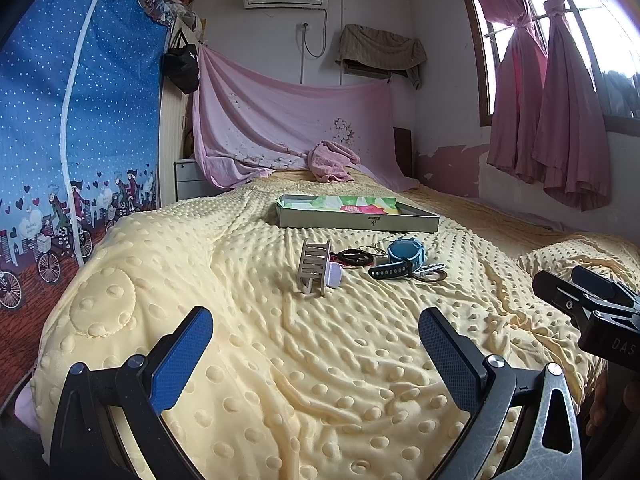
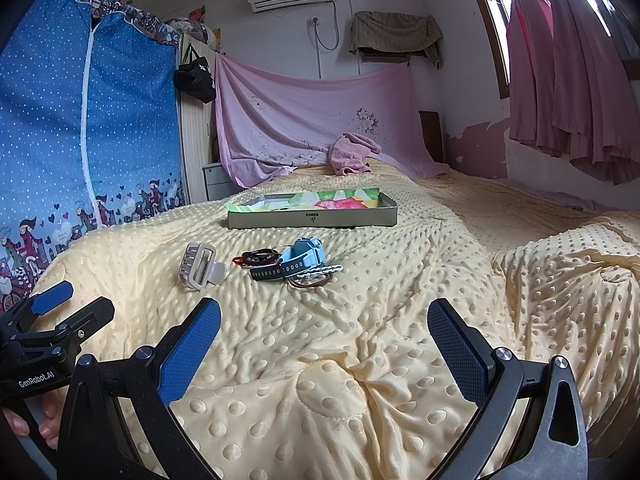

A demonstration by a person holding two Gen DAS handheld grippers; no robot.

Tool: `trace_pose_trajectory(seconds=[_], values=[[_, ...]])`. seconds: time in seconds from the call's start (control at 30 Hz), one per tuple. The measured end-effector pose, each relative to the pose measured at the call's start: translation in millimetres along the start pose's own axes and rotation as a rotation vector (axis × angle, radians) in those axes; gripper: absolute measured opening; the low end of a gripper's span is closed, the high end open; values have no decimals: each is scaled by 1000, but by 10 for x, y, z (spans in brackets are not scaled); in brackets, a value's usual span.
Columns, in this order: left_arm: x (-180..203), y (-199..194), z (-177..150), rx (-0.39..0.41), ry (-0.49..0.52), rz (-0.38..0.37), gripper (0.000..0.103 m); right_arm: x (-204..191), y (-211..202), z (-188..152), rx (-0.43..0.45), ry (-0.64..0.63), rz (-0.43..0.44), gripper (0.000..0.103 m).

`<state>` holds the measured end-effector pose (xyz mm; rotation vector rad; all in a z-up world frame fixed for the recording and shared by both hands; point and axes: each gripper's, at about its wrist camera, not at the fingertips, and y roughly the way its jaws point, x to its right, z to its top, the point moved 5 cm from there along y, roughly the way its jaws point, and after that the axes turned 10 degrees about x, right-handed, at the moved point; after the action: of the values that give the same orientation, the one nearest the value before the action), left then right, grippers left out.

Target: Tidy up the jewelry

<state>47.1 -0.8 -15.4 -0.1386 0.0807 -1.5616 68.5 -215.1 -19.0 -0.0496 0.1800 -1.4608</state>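
1. Yellow dotted blanket (image 1: 320, 360). It covers the bed and serves as our work surface. It is soft and rumpled, so we judge small pieces could sink into its folds.

2. Shallow grey tray (image 1: 356, 222), lined with bright printed paper. It sits flat beyond the loose pieces, open side up. We take it to be where the jewelry goes; nothing from the pile shows inside it yet.

3. Left gripper (image 1: 316, 340). We hold it low over the near blanket, well short of the pile, jaws spread wide with nothing between them. It points toward the hair claw, the closest piece on its side.

4. Right gripper (image 2: 324, 332). Also wide apart and empty, near the left one, aimed at the same pile. Both look ready for a first pick, so we judge sorting has not begun.

5. Beige hair claw (image 1: 314, 270). It stands on its teeth at the left of the group, apart from the rest, so it is easy to take alone.

6. Light blue watch (image 2: 306, 256) and dark strap (image 2: 276, 272), touching and overlapping.

7. Red and black hair bands (image 2: 256, 257), between claw and watch.

8. Beaded white bracelet (image 2: 324, 271) and brown rings (image 2: 310, 281), partly tucked under the strap. We expect tangling here.
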Motion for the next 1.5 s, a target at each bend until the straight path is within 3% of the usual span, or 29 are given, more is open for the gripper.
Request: trace_pose_trajectory(seconds=[1.5], values=[[16, 89, 57, -3, -11, -9, 103, 27, 27, 19, -5, 10, -15, 102]])
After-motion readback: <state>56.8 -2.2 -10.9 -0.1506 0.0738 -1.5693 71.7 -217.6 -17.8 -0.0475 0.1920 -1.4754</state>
